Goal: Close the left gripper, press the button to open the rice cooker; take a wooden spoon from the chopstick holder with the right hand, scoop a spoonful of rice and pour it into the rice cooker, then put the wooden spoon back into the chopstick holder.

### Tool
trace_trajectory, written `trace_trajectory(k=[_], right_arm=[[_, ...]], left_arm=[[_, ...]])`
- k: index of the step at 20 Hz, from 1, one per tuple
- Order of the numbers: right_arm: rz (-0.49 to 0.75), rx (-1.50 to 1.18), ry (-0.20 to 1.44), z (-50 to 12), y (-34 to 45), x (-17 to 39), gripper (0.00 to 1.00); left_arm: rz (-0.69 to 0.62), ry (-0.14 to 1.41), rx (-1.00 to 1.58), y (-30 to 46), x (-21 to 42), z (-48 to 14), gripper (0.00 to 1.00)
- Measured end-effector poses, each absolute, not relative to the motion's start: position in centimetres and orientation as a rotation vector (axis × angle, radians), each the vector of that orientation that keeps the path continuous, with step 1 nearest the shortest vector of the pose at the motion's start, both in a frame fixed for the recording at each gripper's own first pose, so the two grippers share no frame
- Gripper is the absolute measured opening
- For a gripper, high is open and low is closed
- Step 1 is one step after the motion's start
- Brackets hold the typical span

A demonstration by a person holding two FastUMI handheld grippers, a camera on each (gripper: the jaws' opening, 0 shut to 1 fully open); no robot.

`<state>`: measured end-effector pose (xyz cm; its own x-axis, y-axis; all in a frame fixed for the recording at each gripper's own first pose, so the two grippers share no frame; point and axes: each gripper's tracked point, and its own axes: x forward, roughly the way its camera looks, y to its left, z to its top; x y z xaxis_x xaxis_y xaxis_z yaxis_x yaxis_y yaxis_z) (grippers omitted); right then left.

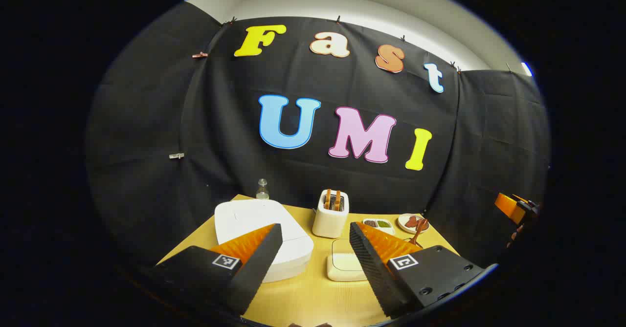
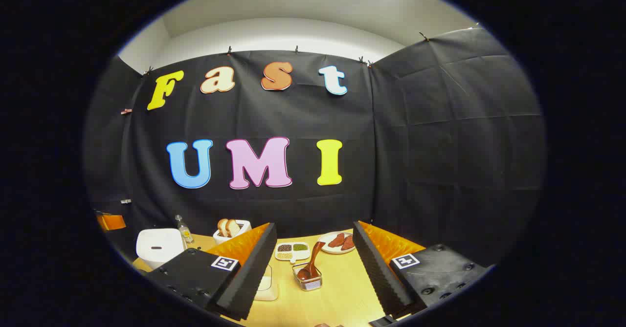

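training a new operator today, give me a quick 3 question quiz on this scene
1. True or false: the rice cooker lid is already open.
2. Where is the wooden spoon now? A) in the right tongs B) standing in the clear holder C) lying on the plate
3. What sits in the toaster?

Key: 1. False, the lid is down. 2. B, with both the right tongs and the left tongs open and empty. 3. Slices of bread.
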<state>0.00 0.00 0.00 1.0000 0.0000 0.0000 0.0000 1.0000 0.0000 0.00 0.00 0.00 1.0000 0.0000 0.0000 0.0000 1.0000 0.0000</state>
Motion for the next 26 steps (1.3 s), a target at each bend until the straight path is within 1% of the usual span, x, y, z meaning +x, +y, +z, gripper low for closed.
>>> trace_trajectory(k=[1,2,3,13,21,26], right_arm=[[0.004,0.004,0.007,-0.3,-0.1,0.4,0.98],[0.004,0.009,0.012,-0.5,-0.2,0.8,0.95],[0.007,0.015,0.018,-0.9,-0.1,1.2,0.98],[0.059,0.035,0.036,-1.8,1.1,3.8,0.98],[0.143,0.015,0.079,-3.2,3.3,4.5,0.98],[0.174,0.019,0.091,-3.6,3.9,5.4,0.98]], left_arm=[[-0.003,0.000,0.006,-0.5,0.3,0.0,0.96],[-0.004,0.003,0.018,-0.8,0.7,-0.1,0.95],[-0.002,0.009,0.032,-1.0,1.0,-0.3,0.96],[0.026,0.022,0.018,-1.3,2.7,-1.1,0.96],[0.073,0.027,0.004,0.1,2.7,-2.4,0.96],[0.095,0.052,0.002,0.5,2.3,-3.4,0.96]])
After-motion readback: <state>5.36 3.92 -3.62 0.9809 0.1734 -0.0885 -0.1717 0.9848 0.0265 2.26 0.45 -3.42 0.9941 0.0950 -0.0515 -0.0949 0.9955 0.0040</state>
